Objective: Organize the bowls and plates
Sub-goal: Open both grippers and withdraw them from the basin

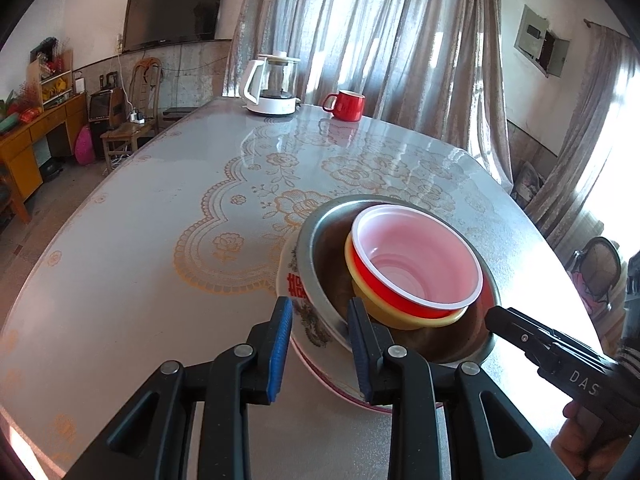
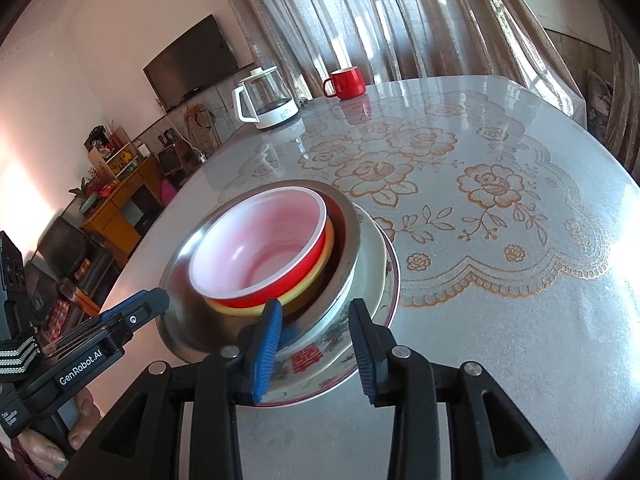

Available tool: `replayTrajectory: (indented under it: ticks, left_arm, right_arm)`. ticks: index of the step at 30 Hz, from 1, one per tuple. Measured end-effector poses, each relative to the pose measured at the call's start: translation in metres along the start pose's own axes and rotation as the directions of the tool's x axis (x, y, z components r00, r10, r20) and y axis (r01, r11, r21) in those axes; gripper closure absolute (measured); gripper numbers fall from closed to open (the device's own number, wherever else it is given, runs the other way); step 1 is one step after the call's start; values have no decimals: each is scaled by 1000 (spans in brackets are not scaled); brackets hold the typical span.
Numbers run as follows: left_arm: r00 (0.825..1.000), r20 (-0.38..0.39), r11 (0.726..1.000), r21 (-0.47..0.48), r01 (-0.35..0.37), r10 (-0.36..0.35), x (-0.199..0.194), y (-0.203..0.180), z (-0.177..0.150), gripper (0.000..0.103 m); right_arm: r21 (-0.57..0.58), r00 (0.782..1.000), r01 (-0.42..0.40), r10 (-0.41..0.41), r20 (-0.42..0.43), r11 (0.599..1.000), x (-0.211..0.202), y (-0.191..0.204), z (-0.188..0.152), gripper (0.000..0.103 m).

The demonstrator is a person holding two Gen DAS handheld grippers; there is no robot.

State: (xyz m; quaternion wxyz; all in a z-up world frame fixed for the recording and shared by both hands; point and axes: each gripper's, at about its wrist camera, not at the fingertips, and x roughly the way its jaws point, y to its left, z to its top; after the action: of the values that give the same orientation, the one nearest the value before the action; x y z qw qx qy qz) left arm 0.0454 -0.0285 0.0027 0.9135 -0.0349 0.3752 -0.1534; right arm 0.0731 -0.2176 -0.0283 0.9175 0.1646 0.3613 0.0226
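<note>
A nested stack stands on the table: a red bowl with a white inside (image 1: 416, 264) (image 2: 264, 248) in a yellow bowl (image 1: 400, 316) (image 2: 316, 276), in a steel bowl (image 1: 316, 264) (image 2: 180, 272), in a patterned china bowl (image 1: 294, 280) (image 2: 320, 356), on a plate (image 2: 394, 276). My left gripper (image 1: 320, 352) is open, its jaws either side of the steel and china bowl rims at the stack's near left. My right gripper (image 2: 316, 350) is open, straddling the same rims on the opposite side. Each gripper shows in the other view (image 1: 520, 328) (image 2: 132, 312).
A white electric kettle with a glass jug (image 1: 272, 84) (image 2: 266, 96) and a red mug (image 1: 346, 104) (image 2: 346, 82) stand at the table's far edge. The table has a glossy floral cover (image 1: 160, 220) (image 2: 500, 240). Chairs, a wooden desk and curtains surround it.
</note>
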Motion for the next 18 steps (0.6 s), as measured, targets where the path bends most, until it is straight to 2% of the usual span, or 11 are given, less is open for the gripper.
replayTrajectory:
  ticks: [9, 14, 18]
  left_arm:
    - [996, 36, 996, -35, -83, 84, -18, 16, -6, 67]
    - [992, 48, 992, -44, -116, 118, -27, 22, -12, 61]
    - [988, 63, 989, -35, -143, 145, -32, 21, -16, 49]
  right_arm:
    - [-11, 999, 35, -35, 34, 999, -10, 4, -2, 64]
    - [-34, 994, 86, -84, 64, 996, -18, 10, -8, 61]
    - [-38, 984, 141, -136, 111, 989, -26, 15, -12, 60]
